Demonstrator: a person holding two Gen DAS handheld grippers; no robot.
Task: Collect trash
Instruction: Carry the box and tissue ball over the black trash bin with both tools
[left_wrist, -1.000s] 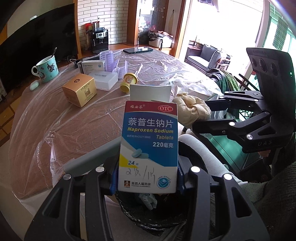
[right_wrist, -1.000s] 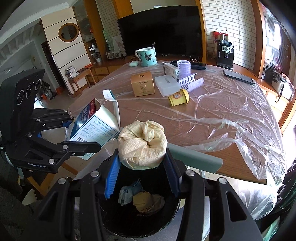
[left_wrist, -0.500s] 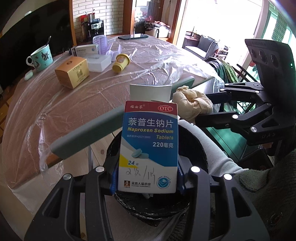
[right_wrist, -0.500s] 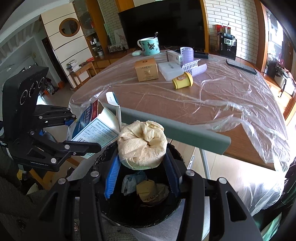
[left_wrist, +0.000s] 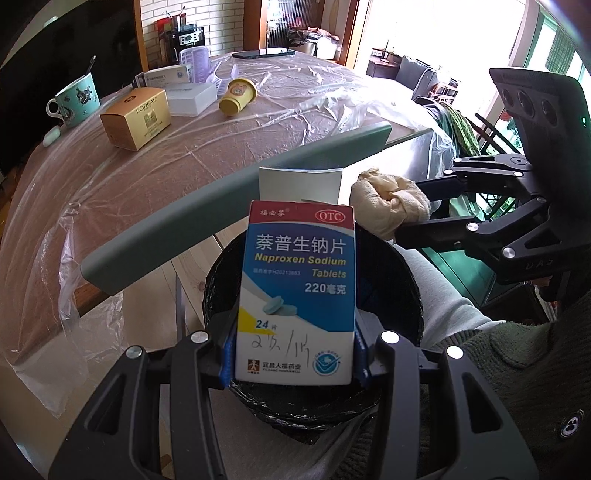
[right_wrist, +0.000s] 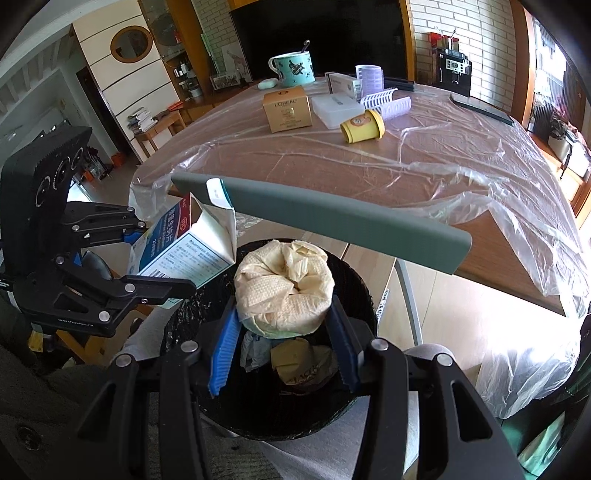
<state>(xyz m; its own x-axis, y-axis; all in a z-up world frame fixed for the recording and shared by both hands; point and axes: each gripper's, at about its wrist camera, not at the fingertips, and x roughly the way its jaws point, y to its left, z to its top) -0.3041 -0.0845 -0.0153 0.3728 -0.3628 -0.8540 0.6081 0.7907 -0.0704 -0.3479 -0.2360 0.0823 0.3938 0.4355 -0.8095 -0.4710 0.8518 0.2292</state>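
Note:
My left gripper (left_wrist: 293, 354) is shut on a blue and white medicine box (left_wrist: 297, 291) with its top flap open, held over a black-lined trash bin (left_wrist: 406, 280). My right gripper (right_wrist: 282, 325) is shut on a crumpled cream tissue wad (right_wrist: 284, 284), held over the same bin (right_wrist: 362, 295). The bin holds crumpled paper and a brown wrapper (right_wrist: 301, 362). Each gripper shows in the other's view: the right gripper (left_wrist: 417, 218) with the wad (left_wrist: 388, 206), the left gripper (right_wrist: 155, 258) with the box (right_wrist: 188, 247).
A grey chair back (right_wrist: 317, 218) stands between the bin and a plastic-covered table (right_wrist: 406, 166). On the table lie a gold box (right_wrist: 288, 109), a yellow cup on its side (right_wrist: 364, 125), a white box (right_wrist: 336, 109), purple rollers (right_wrist: 388, 105), a mug (right_wrist: 291, 66) and a phone (right_wrist: 480, 109).
Both grippers have pulled back from the table and moved down over the bin, keeping hold of the box and the tissue wad.

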